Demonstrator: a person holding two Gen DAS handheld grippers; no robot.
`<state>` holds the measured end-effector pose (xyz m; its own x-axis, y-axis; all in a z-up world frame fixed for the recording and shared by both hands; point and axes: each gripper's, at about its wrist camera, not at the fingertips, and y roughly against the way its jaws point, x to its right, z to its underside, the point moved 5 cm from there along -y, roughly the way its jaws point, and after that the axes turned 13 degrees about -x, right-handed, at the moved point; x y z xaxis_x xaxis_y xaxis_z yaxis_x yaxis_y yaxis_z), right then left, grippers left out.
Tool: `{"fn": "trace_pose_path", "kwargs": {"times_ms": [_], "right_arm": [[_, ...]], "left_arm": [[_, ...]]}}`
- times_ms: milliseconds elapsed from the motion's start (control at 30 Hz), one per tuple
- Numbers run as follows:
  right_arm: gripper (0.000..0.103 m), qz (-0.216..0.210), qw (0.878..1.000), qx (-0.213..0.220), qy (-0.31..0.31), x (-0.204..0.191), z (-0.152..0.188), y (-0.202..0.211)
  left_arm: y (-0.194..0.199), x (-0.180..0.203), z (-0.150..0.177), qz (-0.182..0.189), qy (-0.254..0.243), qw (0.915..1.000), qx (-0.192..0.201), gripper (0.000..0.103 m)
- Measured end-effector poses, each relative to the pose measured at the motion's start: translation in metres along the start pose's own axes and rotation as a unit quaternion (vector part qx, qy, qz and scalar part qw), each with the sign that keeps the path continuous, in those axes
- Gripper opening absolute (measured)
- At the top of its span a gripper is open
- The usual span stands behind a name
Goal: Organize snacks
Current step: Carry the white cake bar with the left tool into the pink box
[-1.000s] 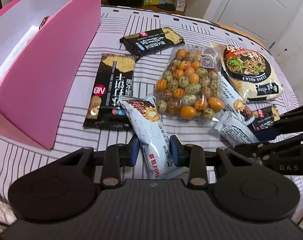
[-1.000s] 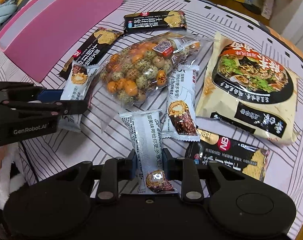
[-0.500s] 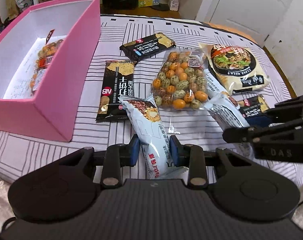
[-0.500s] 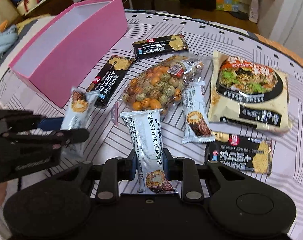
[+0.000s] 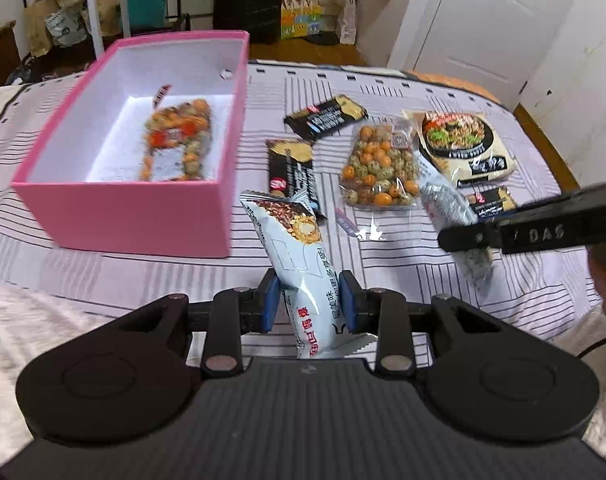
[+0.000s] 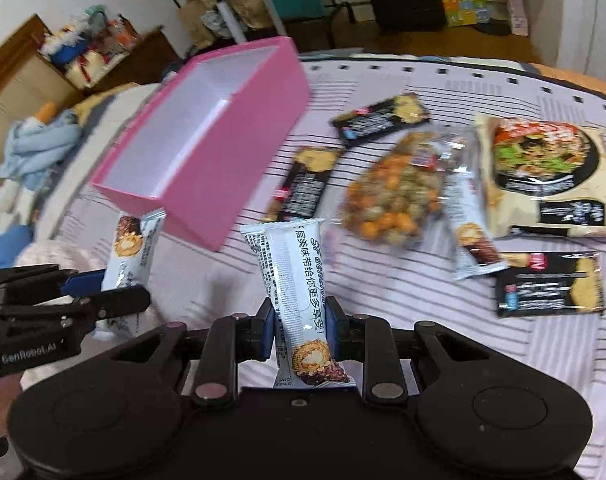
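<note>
- Left hand-held gripper — clamped on a white wafer bar, blue pads pressing its lower half; the bar sticks up and away from the pads, its printed end leaning toward the upper left of the left wrist view.
- Right hand-held gripper — clamped on a second wafer bar, which rises straight up between the pads at lower centre of the right wrist view, its pictured end down near the gripper body.
- Pink box sits on the striped tabletop at upper left of the left wrist view, just left of the held bar's tip; a bag of mixed nuts lies inside it.
- Still on the tabletop at right of centre: two black packets, another nut bag, a noodle pack and a third black packet.
- In the right wrist view a third wafer bar lies flat between the nut bag and the noodle pack, well apart from both grippers.
</note>
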<state>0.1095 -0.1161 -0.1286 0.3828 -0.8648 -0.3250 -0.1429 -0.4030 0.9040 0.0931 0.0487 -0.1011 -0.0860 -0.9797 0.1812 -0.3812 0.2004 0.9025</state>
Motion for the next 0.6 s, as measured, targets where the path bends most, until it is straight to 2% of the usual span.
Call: {"fn": "trace_pose_path", "kwargs": {"times_ms": [167,300,467,600], "right_arm": [[0.029,-0.042,0.999,0.012,0.002,-0.03,-0.006,0.016],[0.029,-0.062,0.998,0.018,0.011,-0.058,-0.026,0.027],[0.029,-0.074,0.997,0.02,0.031,-0.094,-0.067,0.027],[0.029,-0.073,0.997,0.018,0.023,-0.112,-0.108,0.011]], "left_arm": [[0.037,-0.02,-0.002,0.015,0.016,0.9995,0.022,0.031],[0.07,-0.036,-0.014,0.011,0.023,0.9977,0.063,0.031],[0.094,-0.057,-0.036,0.005,0.03,0.9947,0.098,0.031],[0.094,-0.077,-0.06,0.005,0.034,0.9935,0.108,0.031]]}}
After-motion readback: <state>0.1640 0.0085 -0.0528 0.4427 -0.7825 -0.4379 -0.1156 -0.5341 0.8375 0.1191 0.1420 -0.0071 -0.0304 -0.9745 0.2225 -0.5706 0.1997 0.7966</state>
